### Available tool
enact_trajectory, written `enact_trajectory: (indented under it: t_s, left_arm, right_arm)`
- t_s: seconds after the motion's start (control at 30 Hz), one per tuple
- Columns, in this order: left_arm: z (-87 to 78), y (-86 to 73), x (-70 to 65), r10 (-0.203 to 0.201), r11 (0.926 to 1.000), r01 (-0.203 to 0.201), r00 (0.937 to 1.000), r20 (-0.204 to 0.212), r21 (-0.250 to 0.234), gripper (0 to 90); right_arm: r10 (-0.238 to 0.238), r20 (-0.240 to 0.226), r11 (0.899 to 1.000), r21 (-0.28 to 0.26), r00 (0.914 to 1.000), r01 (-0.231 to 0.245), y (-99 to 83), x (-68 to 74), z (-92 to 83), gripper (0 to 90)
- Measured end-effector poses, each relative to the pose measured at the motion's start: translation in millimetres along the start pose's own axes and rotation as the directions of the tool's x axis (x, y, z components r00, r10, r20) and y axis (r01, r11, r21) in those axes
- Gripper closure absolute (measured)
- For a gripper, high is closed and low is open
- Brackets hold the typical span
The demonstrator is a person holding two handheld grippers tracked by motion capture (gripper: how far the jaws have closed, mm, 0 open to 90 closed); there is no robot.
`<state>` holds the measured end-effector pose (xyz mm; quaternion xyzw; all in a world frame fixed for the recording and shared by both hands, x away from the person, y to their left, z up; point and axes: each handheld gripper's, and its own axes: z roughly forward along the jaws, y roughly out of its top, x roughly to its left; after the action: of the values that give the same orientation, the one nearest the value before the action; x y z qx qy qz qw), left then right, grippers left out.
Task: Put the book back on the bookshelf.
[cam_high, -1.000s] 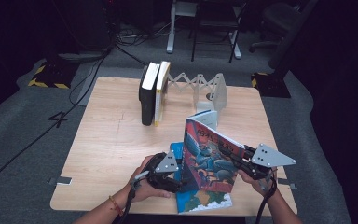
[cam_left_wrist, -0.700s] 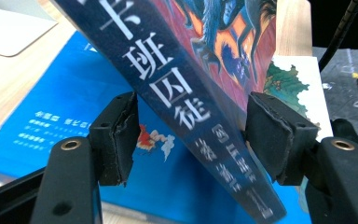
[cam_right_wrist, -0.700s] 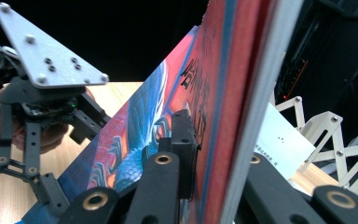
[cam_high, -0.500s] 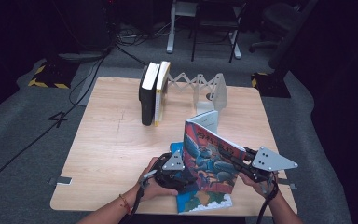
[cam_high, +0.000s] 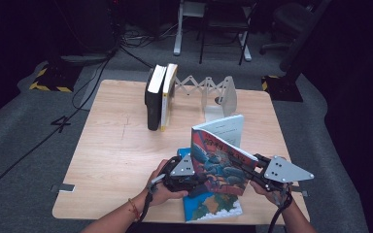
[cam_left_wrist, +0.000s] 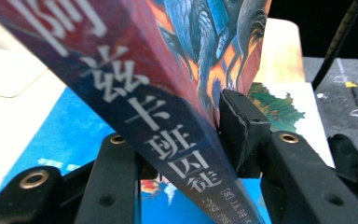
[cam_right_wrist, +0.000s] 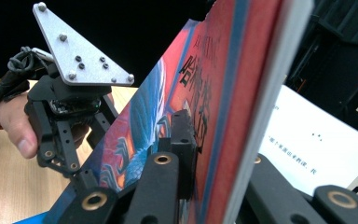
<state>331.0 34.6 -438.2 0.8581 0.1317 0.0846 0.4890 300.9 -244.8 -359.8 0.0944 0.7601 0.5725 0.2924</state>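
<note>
A colourful paperback (cam_high: pixel 221 158) with Chinese lettering stands tilted near the table's front edge, held from both sides. From the left, my left gripper (cam_high: pixel 200 177) has just been closing its jaws over the book's spine (cam_left_wrist: pixel 168 140). One pad (cam_left_wrist: pixel 237 123) presses on the cover, so the left gripper (cam_left_wrist: pixel 186 135) is shut on the book. From the right, my right gripper (cam_high: pixel 244 166) is shut on the book's open edge. In the right gripper view the right gripper (cam_right_wrist: pixel 223 149) has a pad (cam_right_wrist: pixel 184 135) flat on the cover (cam_right_wrist: pixel 144 116). A blue book (cam_high: pixel 209 206) lies flat underneath.
Two books (cam_high: pixel 159 97) stand upright at the back of the wooden table (cam_high: pixel 116 145), against a white accordion book rack (cam_high: pixel 213 90). Chairs, cables and dark floor surround the table. The left gripper's grey plate (cam_right_wrist: pixel 77 51) is close by in the right gripper view.
My left gripper has shifted slightly right toward the book and its jaws have narrowed onto the spine. The right gripper has kept its hold and place.
</note>
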Motion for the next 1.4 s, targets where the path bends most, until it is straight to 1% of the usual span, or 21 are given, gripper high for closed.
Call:
enact_trajectory:
  t_s: [0.03, 0.07, 0.17, 0.2, 0.27, 0.33, 0.43, 0.47, 0.5, 0.57, 0.67, 0.77, 0.87, 0.93, 0.97, 1.03, 1.1, 1.17, 1.27, 1.33, 1.4]
  left_arm:
    - [-2.5, 1.0, 2.8, 0.011, 0.9999, -0.011, 0.9995, -0.029, -0.003, 63.4]
    - [-2.5, 1.0, 2.8, 0.011, 0.9999, -0.011, 0.9995, -0.029, -0.003, 64.1]
    - [-7.9, 0.7, 9.4, 0.03, 0.9994, -0.031, 0.997, -0.071, -0.013, 66.0]
    - [-9.2, -0.1, 10.7, 0.026, 0.9995, -0.027, 0.9973, -0.068, -0.018, 67.4]
    - [-12.2, -1.5, 12.2, 0.037, 0.999, -0.039, 0.9966, -0.073, -0.022, 68.8]
    - [-14.1, -3.3, 11.1, 0.046, 0.9987, -0.047, 0.9963, -0.073, -0.018, 69.1]
    - [-15.5, -7.3, 8.7, 0.053, 0.9985, -0.053, 0.9961, -0.071, -0.008, 69.6]
    - [-16.5, -8.5, 8.6, 0.065, 0.9979, -0.065, 0.9954, -0.071, -0.003, 69.8]
    - [-17.3, -9.6, 8.1, 0.067, 0.9977, -0.067, 0.9954, -0.069, -0.002, 70.5]
    - [-18.0, -10.5, 5.1, 0.073, 0.9973, -0.074, 0.9948, -0.071, -0.003, 70.9]
    - [-18.5, -11.0, 1.0, 0.085, 0.9963, -0.086, 0.994, -0.069, -0.001, 71.8]
    - [-18.7, -12.3, -2.0, 0.085, 0.9963, -0.086, 0.9941, -0.068, -0.01, 72.5]
    - [-18.9, -13.2, -3.4, 0.082, 0.9964, -0.083, 0.9948, -0.061, -0.015, 73.2]
    - [-18.8, -13.7, -3.5, 0.076, 0.9968, -0.078, 0.9952, -0.062, -0.02, 73.3]
    - [-19.1, -14.2, -3.0, 0.074, 0.9969, -0.075, 0.9956, -0.057, -0.023, 73.4]
    - [-19.0, -14.7, -4.4, 0.07, 0.9971, -0.071, 0.996, -0.055, -0.026, 73.5]
    - [-18.9, -14.6, -5.6, 0.075, 0.9967, -0.077, 0.9952, -0.062, -0.026, 73.5]
    - [-18.8, -15.0, -6.2, 0.075, 0.9965, -0.077, 0.995, -0.066, -0.032, 73.4]
    - [-18.7, -16.1, -5.4, 0.069, 0.9965, -0.072, 0.9955, -0.065, -0.043, 72.8]
    - [-19.7, -15.6, -4.9, 0.065, 0.9961, -0.068, 0.9958, -0.065, -0.056, 71.8]
    - [-21.7, -14.3, -4.5, 0.054, 0.9953, -0.058, 0.9968, -0.06, -0.077, 70.3]
  right_arm:
    - [0.002, 0.004, 1.0, -0.001, 1.0, -0.002, 0.5, 0.0, 0.3, 83.8]
    - [-0.004, 0.006, 1.0, 0.002, 1.0, 0.004, 0.4, -0.2, 0.6, 83.7]
    - [-0.009, 0.007, 1.0, 0.005, 0.9999, 0.009, 0.2, -0.3, 1.7, 83.7]
    - [-0.002, 0.009, 1.0, 0.004, 1.0, 0.002, 0.1, 0.1, 2.5, 83.4]
    - [-0.004, 0.005, 1.0, 0.002, 1.0, 0.004, 0.9, 1.0, 3.3, 83.1]
    - [-0.013, 0.007, 1.0, 0.002, 0.9999, 0.013, 1.6, 2.1, 4.2, 82.7]
    - [-0.007, 0.009, 1.0, -0.018, 0.9999, 0.007, 2.4, 1.9, 1.8, 81.4]
    - [-0.003, 0.014, 1.0, -0.024, 0.9999, 0.004, 2.9, 1.7, -0.6, 80.5]
    - [0.004, 0.025, 0.999, -0.036, 0.9997, -0.003, 2.8, -0.3, -6.0, 78.2]
    - [0.011, 0.032, 0.999, -0.037, 0.9994, -0.009, 2.0, -1.8, -8.8, 77.2]
    - [0.045, 0.043, 0.998, -0.045, 0.9981, -0.043, -3.3, -6.9, -15.1, 72.4]
    - [0.055, 0.075, 0.998, -0.036, 0.9957, -0.052, -8.4, -8.8, -19.7, 66.3]
    - [0.061, 0.134, 0.998, -0.01, 0.9891, -0.06, -15.2, -9.3, -23.6, 61.7]
    - [0.074, 0.143, 0.997, 0.002, 0.987, -0.075, -19.8, -10.2, -24.6, 57.2]
    - [0.094, 0.149, 0.995, 0.008, 0.9844, -0.096, -23.5, -11.4, -24.2, 53.9]
    - [0.139, 0.134, 0.989, 0.04, 0.9811, -0.145, -33.5, -14.6, -19.7, 46.1]
    - [0.161, 0.116, 0.984, 0.064, 0.9802, -0.169, -43.3, -16.2, -12.7, 42.6]
    - [0.184, 0.078, 0.977, 0.095, 0.9799, -0.191, -50.3, -16.5, -4.1, 39.3]
    - [0.184, 0.042, 0.974, 0.126, 0.9819, -0.188, -54.9, -11.6, 7.1, 40.3]
    - [0.166, 0.046, 0.975, 0.141, 0.9851, -0.171, -55.0, -6.5, 12.7, 37.8]
    - [0.168, 0.055, 0.975, 0.137, 0.9842, -0.174, -54.8, -5.0, 14.7, 37.9]
